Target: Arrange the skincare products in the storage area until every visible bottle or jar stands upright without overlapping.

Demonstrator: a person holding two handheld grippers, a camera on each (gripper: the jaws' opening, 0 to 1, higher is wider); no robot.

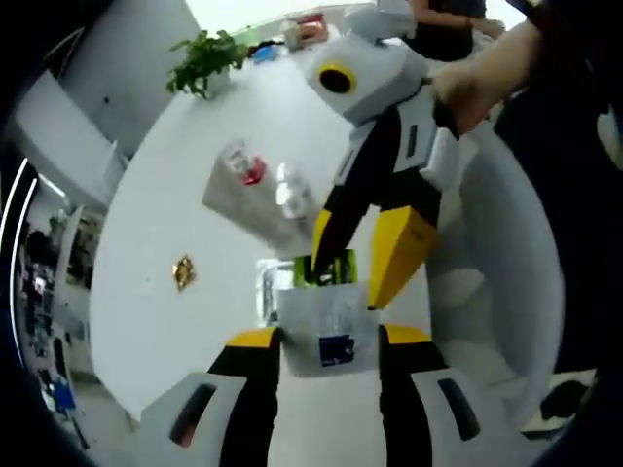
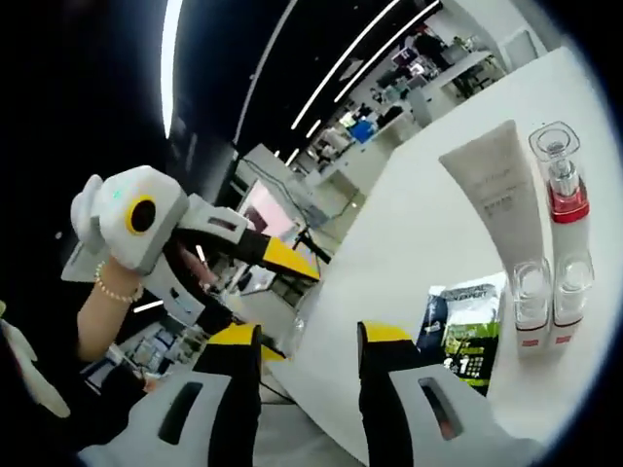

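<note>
In the left gripper view I see my left gripper (image 1: 329, 341) with its two yellow-tipped jaws rising from the bottom and a pale squeeze tube (image 1: 324, 326) with a dark blue label sitting between them; the jaws look closed against its sides, so I read it as gripped. Just beyond the tube, ahead of my jaws, is a green and black sachet (image 1: 327, 269), and the right gripper (image 1: 375, 255) comes down from the upper right with its jaws spread, one tip touching or just in front of that sachet; a hand (image 1: 472, 83) holds it. Farther ahead and to the left of my jaws, a white tube (image 1: 243, 206) lies on the white desk (image 1: 165, 292), with a red-collared bottle (image 1: 245, 167) and a clear bottle (image 1: 292, 195) beside it. A small gold wrapper (image 1: 183, 272) lies well apart to the left, and a potted plant (image 1: 202, 63) stands at the far end. In the right gripper view my right gripper (image 2: 310, 342) stands open with nothing between its jaws. To the right of them is the green and black sachet (image 2: 467, 331), then two clear bottles (image 2: 551, 287), one with a red collar (image 2: 567, 202), and the white tube (image 2: 496, 195) alongside. The left gripper (image 2: 282, 255) enters from the left, held by a hand wearing a bead bracelet (image 2: 115, 290).
</note>
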